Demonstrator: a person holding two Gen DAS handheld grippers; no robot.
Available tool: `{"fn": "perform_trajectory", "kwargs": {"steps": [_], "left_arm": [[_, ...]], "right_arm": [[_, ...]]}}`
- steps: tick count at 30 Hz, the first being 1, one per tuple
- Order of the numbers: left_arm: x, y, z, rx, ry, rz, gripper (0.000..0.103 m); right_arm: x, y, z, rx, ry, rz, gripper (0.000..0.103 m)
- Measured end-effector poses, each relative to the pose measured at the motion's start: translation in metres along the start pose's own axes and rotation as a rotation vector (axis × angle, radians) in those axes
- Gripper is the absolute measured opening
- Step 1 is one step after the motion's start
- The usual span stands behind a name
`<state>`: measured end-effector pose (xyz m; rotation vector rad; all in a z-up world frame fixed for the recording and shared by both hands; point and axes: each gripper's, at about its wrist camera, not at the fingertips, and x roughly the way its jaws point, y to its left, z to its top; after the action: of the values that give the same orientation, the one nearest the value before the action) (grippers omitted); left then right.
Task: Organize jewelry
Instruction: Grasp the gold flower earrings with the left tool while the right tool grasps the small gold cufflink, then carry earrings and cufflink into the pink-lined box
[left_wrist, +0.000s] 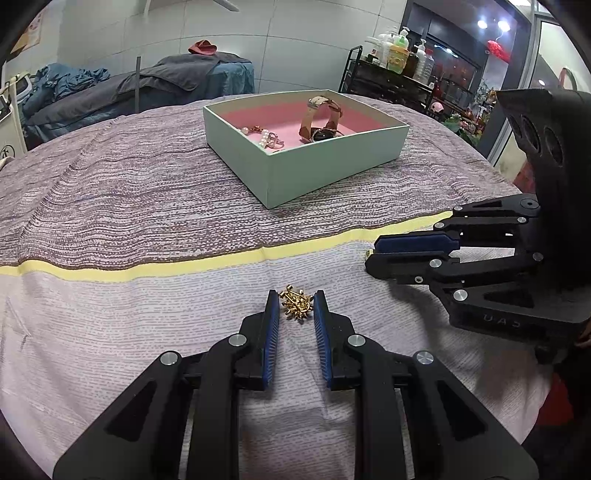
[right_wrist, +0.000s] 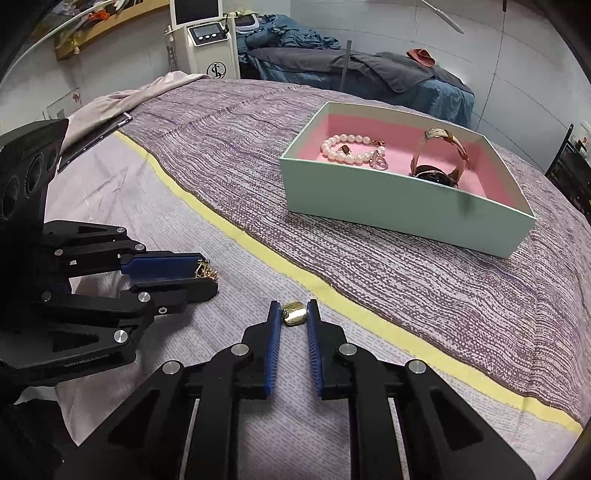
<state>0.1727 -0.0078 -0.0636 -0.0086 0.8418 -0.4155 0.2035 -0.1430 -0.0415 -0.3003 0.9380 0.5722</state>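
Observation:
A gold spiky brooch (left_wrist: 295, 303) lies on the cloth between the tips of my left gripper (left_wrist: 294, 297), whose jaws are open around it with a small gap each side. A small gold piece (right_wrist: 294, 314) lies between the tips of my right gripper (right_wrist: 293, 308), open and close around it. The mint-green box (left_wrist: 332, 162) with a pink lining stands farther back; it also shows in the right wrist view (right_wrist: 399, 206). It holds a pearl bracelet (right_wrist: 347, 147), a ring (right_wrist: 378, 161) and a tan-strapped watch (right_wrist: 439, 162).
A yellow stripe (left_wrist: 184, 264) crosses the purple-striped cloth between the grippers and the box. A tablet (right_wrist: 92, 142) lies at the table's far left under a pink cloth. A bed, a white machine and a bottle rack stand behind.

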Motion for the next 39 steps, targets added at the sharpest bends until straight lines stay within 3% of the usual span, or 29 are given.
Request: {"fn": "perform_trajectory", "kwargs": {"steps": [22,32,39], "left_arm": [[-0.007,-0.014,0.022,0.074,-0.026,-0.016,0.02],[-0.012,-0.022,0.06,0.13,-0.085,-0.007,0.02],[0.004,-0.009,0.097,0.088,-0.077,-0.03,0.02]], "right_arm": [[-0.029,-0.03,-0.003,0.062,-0.065,-0.015,0.014],[-0.041,-0.045,0.016,0.082,-0.112,-0.032,0.014],[-0.044,-0.058,0.046,0.085,-0.138,-0.045,0.014]]}}
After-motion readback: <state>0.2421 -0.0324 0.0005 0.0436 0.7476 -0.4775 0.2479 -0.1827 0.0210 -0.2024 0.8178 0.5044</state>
